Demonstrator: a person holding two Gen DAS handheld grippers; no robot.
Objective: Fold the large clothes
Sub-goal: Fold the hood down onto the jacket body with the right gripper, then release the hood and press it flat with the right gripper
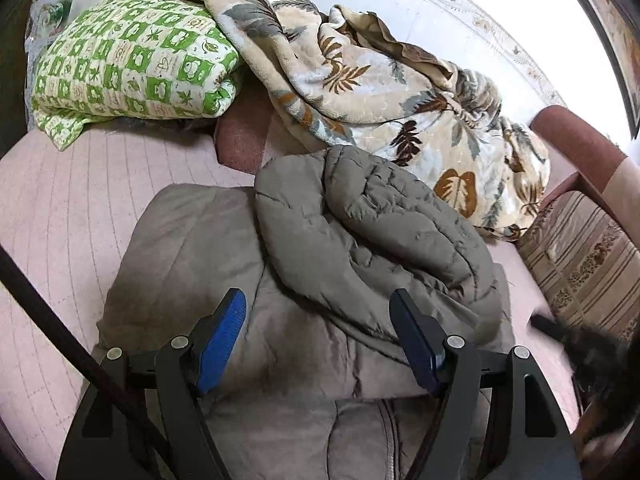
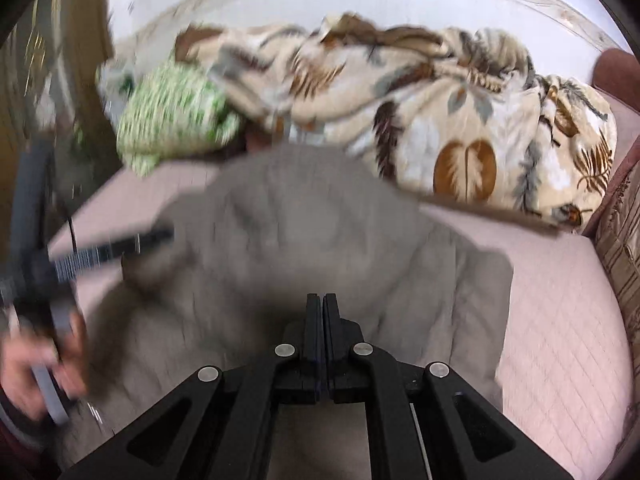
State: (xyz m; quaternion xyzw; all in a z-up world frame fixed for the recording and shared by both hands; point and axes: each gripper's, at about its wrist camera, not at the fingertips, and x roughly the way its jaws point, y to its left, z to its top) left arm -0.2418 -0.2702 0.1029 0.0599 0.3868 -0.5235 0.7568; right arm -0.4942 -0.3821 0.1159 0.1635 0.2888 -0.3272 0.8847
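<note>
From the left wrist camera, the left gripper [image 1: 318,336] hangs with its blue-padded fingers [image 1: 220,340] spread wide apart over a grey padded jacket [image 1: 320,264]. The jacket lies on a pink quilted bed cover [image 1: 72,208], one part bunched and folded over the rest. Behind it lie a leaf-print blanket [image 1: 380,92] and a green checked quilt [image 1: 132,68].

The right wrist view is blurred. The right gripper [image 2: 322,312] has its fingers pressed together with nothing visible between them, above the same jacket [image 2: 304,232]. The leaf-print blanket [image 2: 460,120] lies beyond it.
</note>
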